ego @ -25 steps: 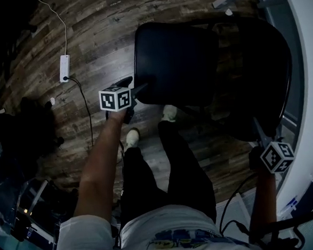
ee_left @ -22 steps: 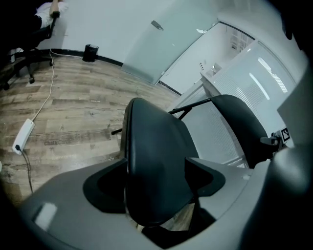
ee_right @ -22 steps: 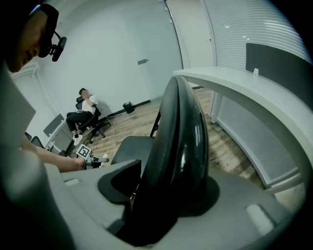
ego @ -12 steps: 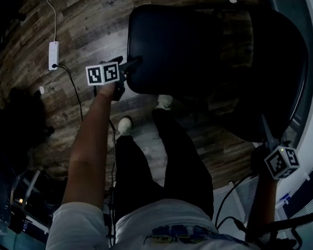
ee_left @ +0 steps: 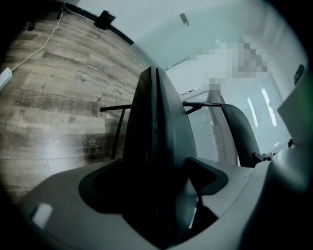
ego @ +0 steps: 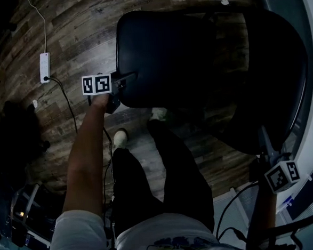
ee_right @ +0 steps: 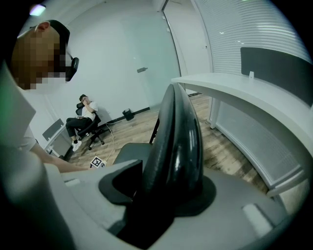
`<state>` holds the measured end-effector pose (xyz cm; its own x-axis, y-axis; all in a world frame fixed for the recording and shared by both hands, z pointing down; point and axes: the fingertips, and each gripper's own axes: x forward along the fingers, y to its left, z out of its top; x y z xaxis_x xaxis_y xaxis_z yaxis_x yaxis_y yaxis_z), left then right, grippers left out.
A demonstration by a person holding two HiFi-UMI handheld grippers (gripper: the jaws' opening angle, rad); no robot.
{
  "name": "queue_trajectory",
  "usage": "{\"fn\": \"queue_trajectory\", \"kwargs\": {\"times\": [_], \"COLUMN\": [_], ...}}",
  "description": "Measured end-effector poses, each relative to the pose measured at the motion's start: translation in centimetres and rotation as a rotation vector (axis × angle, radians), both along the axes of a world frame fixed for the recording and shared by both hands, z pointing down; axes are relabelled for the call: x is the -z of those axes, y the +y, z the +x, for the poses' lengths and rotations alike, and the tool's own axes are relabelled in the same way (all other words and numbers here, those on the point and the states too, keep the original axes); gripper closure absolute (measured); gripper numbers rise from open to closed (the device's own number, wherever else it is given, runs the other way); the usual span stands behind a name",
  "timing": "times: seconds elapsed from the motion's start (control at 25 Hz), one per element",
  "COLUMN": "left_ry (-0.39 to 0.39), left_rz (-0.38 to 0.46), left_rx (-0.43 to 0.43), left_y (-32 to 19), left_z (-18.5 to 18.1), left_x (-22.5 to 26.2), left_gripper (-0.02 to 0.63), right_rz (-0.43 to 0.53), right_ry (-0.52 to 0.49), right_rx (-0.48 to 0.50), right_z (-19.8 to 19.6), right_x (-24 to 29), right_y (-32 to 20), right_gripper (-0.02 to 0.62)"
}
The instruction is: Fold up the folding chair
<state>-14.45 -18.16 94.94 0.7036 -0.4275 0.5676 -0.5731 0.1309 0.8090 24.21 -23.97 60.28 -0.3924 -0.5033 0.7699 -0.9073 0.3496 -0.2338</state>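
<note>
The black folding chair (ego: pixel 206 70) stands unfolded on the wooden floor (ego: pixel 75 36), right in front of the person's legs and close against a white table (ego: pixel 311 57). At the chair's seat (ego: pixel 162 52), the left claw (ego: pixel 126 82) straddles the front corner; its jaws have just been opening and stand spread wide, with the seat's edge between them. At the chair's backrest (ego: pixel 275 70), the right claw (ego: pixel 265 141) has just been closing and clamps the rim. A power strip (ego: pixel 44 67) lies well apart from the chair.
</note>
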Motion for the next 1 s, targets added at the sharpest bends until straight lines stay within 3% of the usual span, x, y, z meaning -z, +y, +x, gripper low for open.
{"fn": "queue_trajectory", "kwargs": {"times": [0.16, 0.28, 0.48, 0.72, 1.0], "left_ry": [0.093, 0.133, 0.167, 0.187, 0.225], "left_rz": [0.0, -0.004, -0.031, -0.018, -0.015], "left_rx": [0.005, -0.042, -0.113, -0.108, -0.083], "left_y": [-0.5, -0.2, 0.5, 0.6, 1.6], "left_z": [1.2, 1.9, 2.8, 3.1, 4.6], "left_x": [-0.4, -0.4, -0.6, 0.5, 4.9], "left_gripper": [0.175, 0.176, 0.19, 0.23, 0.292], "right_rz": [0.017, 0.019, 0.023, 0.038, 0.08], "right_ry": [-0.006, -0.01, -0.012, -0.009, 0.015], "right_rx": [0.001, 0.006, -0.002, 0.006, 0.036], "right_z": [0.0, -0.1, -0.1, -0.2, -1.5], "right_x": [0.3, 0.3, 0.4, 0.8, 4.3], "right_y": [-0.3, -0.2, -0.4, -0.7, -0.2], "right_gripper": [0.405, 0.41, 0.425, 0.44, 0.463]}}
